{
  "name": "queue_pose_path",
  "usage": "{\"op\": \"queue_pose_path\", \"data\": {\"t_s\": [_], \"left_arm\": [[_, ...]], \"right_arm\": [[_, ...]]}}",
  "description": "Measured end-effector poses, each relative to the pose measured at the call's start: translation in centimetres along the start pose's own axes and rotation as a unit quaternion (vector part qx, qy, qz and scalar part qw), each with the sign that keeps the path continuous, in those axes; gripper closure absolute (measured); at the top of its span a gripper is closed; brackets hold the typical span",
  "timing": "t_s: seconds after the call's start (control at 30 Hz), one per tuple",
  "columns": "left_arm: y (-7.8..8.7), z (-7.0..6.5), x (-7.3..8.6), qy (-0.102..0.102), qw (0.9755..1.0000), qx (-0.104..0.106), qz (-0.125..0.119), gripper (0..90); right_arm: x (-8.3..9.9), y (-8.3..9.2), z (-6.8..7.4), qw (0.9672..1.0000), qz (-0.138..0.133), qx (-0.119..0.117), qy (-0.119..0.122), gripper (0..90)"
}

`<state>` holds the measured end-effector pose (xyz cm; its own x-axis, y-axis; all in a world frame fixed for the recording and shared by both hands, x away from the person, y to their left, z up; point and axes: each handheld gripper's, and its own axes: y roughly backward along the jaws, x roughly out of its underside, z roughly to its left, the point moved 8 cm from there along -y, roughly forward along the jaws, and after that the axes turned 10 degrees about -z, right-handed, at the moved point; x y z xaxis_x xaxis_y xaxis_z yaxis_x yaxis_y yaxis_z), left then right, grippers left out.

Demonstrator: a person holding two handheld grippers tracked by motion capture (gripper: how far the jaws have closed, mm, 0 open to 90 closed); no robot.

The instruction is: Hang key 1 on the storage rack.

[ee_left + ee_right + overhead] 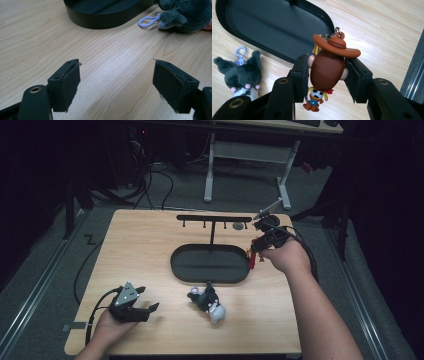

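A cowboy figure keychain with a brown hat and brown hair is clamped by the head between the jaws of my right gripper, which is shut on it. In the high view that right gripper hangs over the right end of the black oval tray, the figure dangling below. A dark grey plush toy with a lilac clip lies on the table in front of the tray. My left gripper rests open at the near left, nothing between its jaws.
A black T-shaped hanging rack with several hooks rises from the tray's back. The wooden table has bare room at left and centre. Behind it stand a white desk frame and floor cables.
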<state>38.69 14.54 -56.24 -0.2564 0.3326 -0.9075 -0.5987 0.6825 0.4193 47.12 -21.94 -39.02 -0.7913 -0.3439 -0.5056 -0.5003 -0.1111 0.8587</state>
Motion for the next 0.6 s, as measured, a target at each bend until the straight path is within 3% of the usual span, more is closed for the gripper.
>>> {"op": "queue_pose_path", "data": {"t_s": [0.6], "left_arm": [[0.0,0.0,0.0,-0.002,1.0,0.0,0.001,22.3]], "right_arm": [[-2.6,-0.3,0.4,0.9999,-0.014,0.002,0.0,56.1]]}}
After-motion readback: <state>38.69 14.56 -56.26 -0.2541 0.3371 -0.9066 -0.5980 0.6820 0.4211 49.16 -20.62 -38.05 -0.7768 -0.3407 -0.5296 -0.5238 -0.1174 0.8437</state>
